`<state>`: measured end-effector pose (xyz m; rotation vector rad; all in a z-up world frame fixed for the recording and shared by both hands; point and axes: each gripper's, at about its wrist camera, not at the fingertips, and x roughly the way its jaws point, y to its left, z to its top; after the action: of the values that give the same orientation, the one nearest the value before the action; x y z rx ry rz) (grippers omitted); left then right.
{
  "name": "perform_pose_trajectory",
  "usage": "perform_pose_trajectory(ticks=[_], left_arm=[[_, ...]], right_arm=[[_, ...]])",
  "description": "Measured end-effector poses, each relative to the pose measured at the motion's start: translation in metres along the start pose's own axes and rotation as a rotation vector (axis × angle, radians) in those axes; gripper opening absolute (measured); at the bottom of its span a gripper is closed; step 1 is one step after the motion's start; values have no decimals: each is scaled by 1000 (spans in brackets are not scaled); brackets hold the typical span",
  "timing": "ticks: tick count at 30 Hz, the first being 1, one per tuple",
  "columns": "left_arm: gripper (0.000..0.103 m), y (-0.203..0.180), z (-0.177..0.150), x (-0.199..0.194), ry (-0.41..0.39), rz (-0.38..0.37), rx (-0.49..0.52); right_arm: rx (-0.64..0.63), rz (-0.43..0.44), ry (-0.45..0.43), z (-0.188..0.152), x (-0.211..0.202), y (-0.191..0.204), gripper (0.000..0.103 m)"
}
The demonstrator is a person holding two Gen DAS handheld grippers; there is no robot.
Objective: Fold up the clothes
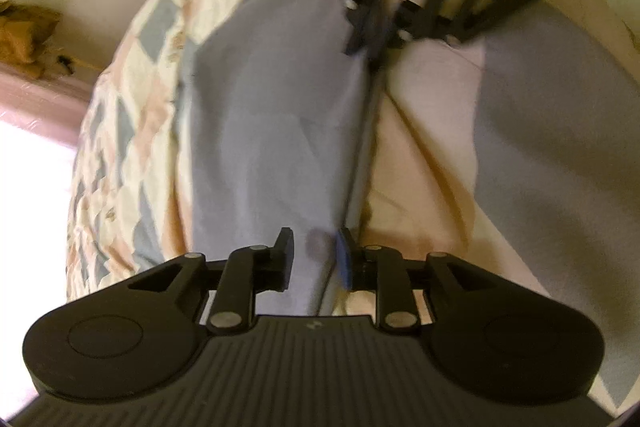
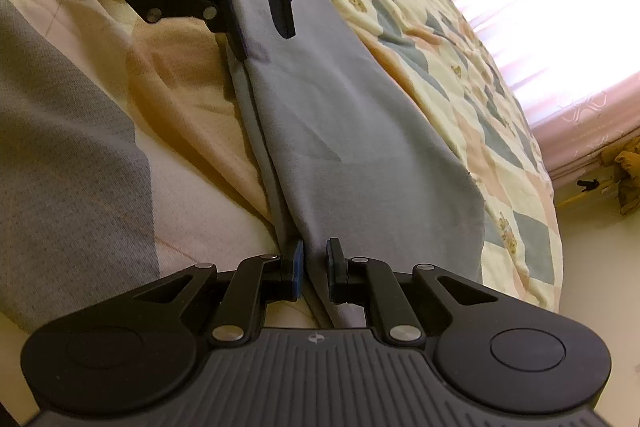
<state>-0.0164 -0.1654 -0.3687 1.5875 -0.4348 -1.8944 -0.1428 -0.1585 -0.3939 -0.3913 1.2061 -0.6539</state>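
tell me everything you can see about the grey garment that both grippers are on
The grey garment is plain, soft-looking knit cloth, doubled lengthwise into a long strip with layered edges along one side. It lies stretched over a patchwork quilt. The left gripper and the right gripper straddle its folded edge at opposite ends, jaws slightly apart.

One grey garment [image 2: 352, 131] stretched over the bed, two hand-held grippers, left [image 1: 316, 259] and right [image 2: 316, 267], one patchwork quilt [image 2: 472, 67], one pink curtain [image 2: 580, 115], one crumpled brown object [image 1: 24, 35] by the wall
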Motion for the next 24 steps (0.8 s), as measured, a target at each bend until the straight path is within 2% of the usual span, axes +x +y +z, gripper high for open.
perform_pose_trajectory(ticks=[8, 10, 12, 18, 22, 24], left_arm=[[20, 2, -2, 5, 4, 25, 13], [10, 2, -3, 5, 4, 21, 22], [3, 0, -4, 4, 0, 18, 38], [0, -4, -9, -4, -20, -7, 51], [0, -18, -13, 4, -8, -47, 69], [0, -24, -14, 10, 8, -24, 88]], right_arm=[[-3, 1, -3, -2, -1, -1, 11], [-4, -2, -7, -2, -2, 0, 10], [-9, -10, -18, -2, -3, 0, 3], [9, 3, -40, -5, -11, -6, 0], [-29, 30, -37, -10, -16, 2, 0], [-60, 40, -30, -13, -12, 10, 1]])
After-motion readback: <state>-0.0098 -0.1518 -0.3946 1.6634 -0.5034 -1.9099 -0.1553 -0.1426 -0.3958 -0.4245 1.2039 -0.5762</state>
